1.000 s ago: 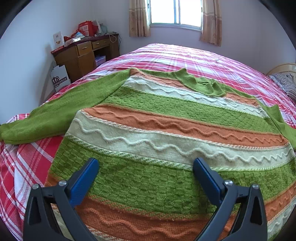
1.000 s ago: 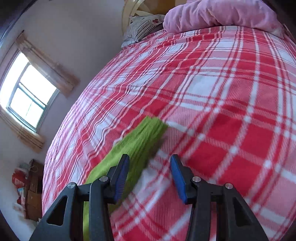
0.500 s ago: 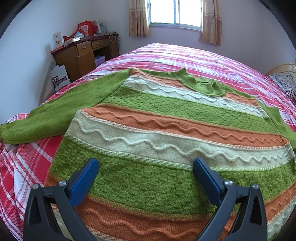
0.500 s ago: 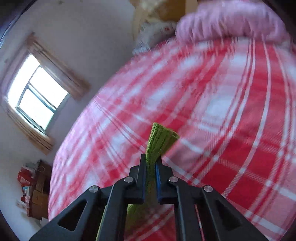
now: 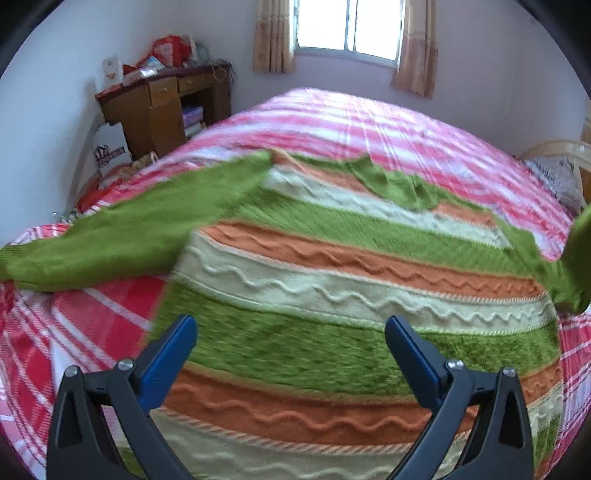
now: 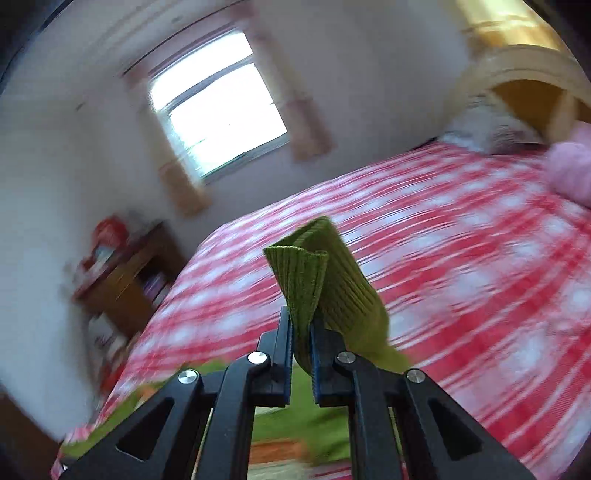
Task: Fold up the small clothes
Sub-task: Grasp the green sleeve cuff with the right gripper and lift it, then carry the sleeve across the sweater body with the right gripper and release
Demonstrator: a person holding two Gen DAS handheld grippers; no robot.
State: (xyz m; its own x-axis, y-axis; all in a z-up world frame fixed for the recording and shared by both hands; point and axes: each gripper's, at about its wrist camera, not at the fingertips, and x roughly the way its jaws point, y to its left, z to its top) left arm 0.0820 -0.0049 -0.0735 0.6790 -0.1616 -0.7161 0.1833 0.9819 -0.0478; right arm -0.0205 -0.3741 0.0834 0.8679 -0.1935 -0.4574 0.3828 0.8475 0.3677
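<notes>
A knitted sweater [image 5: 332, 295] in green, orange and cream stripes lies spread flat on the bed, its left sleeve [image 5: 122, 236] stretched out to the left. My left gripper [image 5: 291, 343] hangs open just above the sweater's lower part, with nothing between its fingers. My right gripper [image 6: 301, 332] is shut on the green ribbed cuff [image 6: 314, 273] of the right sleeve and holds it lifted above the bed. That raised sleeve [image 5: 576, 254] shows at the right edge of the left wrist view.
The bed has a red and white plaid cover [image 5: 369, 122]. A wooden desk [image 5: 162, 107] with clutter stands by the wall at the far left, under a curtained window [image 5: 347, 27]. A pillow [image 6: 491, 125], a pink blanket [image 6: 569, 170] and the headboard [image 6: 517, 74] are at the right.
My right gripper shut on the green sleeve cuff, lifted it off the bed and swung it up and round. The left gripper rose a little and stayed open.
</notes>
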